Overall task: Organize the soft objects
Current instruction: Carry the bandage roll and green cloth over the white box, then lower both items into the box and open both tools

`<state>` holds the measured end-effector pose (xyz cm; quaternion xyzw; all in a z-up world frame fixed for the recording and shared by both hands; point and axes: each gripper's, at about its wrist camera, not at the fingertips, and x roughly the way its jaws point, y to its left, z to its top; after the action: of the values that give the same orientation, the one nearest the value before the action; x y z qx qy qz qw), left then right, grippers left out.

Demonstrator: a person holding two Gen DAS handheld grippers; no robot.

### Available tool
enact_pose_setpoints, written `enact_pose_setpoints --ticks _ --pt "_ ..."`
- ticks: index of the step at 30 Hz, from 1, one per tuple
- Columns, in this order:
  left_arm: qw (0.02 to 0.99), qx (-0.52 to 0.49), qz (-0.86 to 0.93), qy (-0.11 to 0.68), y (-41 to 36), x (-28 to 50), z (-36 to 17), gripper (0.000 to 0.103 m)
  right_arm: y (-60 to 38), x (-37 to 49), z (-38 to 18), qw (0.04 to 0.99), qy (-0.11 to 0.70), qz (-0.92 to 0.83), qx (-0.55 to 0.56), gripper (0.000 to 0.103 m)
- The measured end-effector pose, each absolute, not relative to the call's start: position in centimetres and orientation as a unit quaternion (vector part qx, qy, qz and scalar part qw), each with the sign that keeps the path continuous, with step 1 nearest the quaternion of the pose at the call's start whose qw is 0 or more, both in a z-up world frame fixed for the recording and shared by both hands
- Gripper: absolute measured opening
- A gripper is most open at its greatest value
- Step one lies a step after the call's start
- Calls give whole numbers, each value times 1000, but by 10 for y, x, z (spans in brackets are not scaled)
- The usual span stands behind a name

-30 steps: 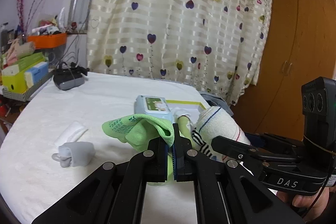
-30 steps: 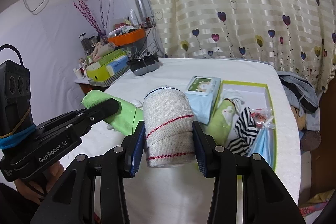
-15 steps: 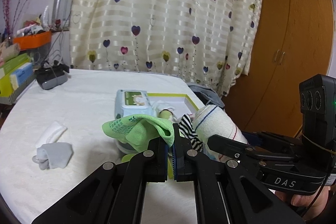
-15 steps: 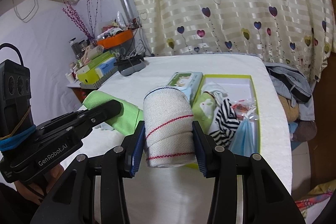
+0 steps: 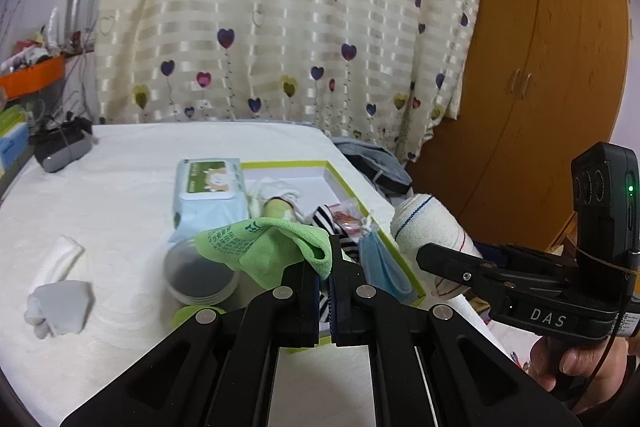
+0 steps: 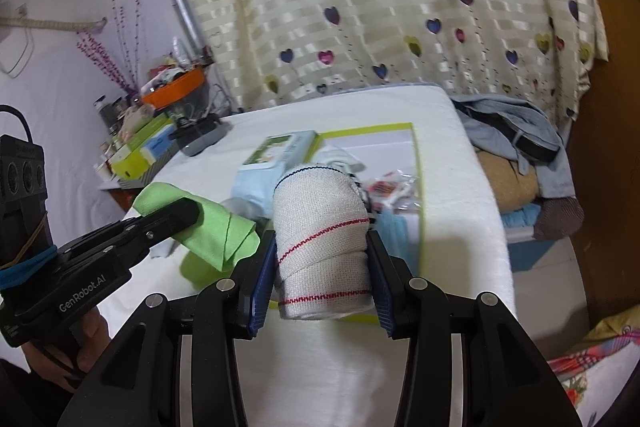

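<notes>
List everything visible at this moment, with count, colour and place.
green cloth: 1, green, pinched in left tongs
bandage roll: 1, white with red stitching, gripped in right tongs
box: 1, lime rim, white inside, on bed
wipes pack: 1, pale blue, beside box
face mask: 1, blue, in box
striped cloth: 1, black-white, in box
round lid: 1, clear, on bed
grey sock: 1, on bed
white sock: 1, on bed
curtain: 1, cream, hearts
wardrobe: 1, brown
left tongs: shut
right tongs: gripping

Both grippers have carried cloth (image 5: 272, 247) and bandage roll (image 6: 324, 243) nearer the box (image 5: 348, 187).
</notes>
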<state>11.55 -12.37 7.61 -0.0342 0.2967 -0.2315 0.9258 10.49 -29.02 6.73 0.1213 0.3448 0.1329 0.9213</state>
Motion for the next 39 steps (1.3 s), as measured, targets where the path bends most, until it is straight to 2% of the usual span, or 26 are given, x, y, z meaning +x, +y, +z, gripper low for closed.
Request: enact_pose_setpoints --ticks 19,26,39 --pt "890 -31 -300 342 -163 145 38 3 -319 116 40 911 373 111 139 44" --pt "875 -35 -288 387 -164 164 9 3 -316 122 30 905 387 114 138 44" --pt "874 -40 -253 414 -160 190 -7 3 -294 158 6 890 427 122 101 44"
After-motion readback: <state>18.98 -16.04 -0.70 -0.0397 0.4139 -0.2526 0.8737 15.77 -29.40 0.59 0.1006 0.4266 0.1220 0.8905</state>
